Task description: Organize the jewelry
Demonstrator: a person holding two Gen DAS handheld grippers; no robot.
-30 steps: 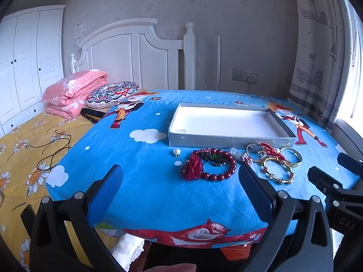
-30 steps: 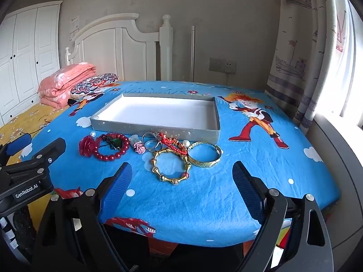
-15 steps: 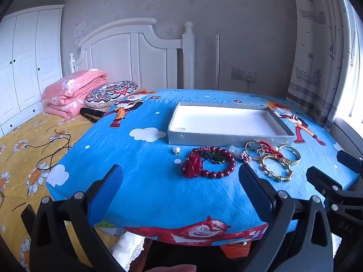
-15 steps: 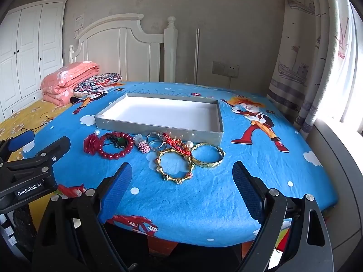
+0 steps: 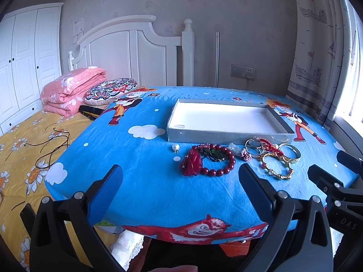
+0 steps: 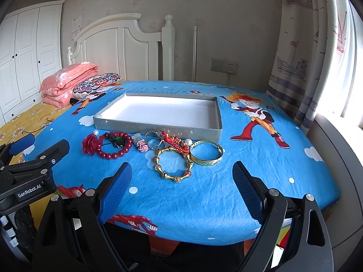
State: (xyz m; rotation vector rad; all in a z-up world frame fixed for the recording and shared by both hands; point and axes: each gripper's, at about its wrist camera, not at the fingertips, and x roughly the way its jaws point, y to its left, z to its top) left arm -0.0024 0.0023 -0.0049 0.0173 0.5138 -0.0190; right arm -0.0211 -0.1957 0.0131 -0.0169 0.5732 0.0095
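A shallow grey tray (image 5: 226, 134) (image 6: 158, 128) with a white inside stands empty on the blue cartoon cloth. In front of it lies a row of jewelry: a red bead bracelet (image 5: 219, 171) (image 6: 113, 155) with a red carved pendant (image 5: 191, 162) (image 6: 89, 144), a small pearl (image 5: 175, 147), silver rings (image 6: 154, 139), a red cord bracelet (image 6: 174, 141), a gold bamboo bangle (image 5: 275, 165) (image 6: 173, 164) and a gold cuff (image 6: 206, 153). My left gripper (image 5: 180, 181) and right gripper (image 6: 181, 179) are both open and empty, hovering at the table's near edge, short of the jewelry.
The table's front edge (image 6: 204, 233) lies just under both grippers. A bed with a yellow sheet (image 5: 22, 149), pink folded quilt (image 5: 72, 90) and patterned cushion (image 5: 111, 90) is to the left. A curtain (image 6: 301, 68) and window are on the right.
Both grippers have drawn back and risen slightly, so the table and jewelry look a little farther away. The jaws stay open and no jewelry has moved.
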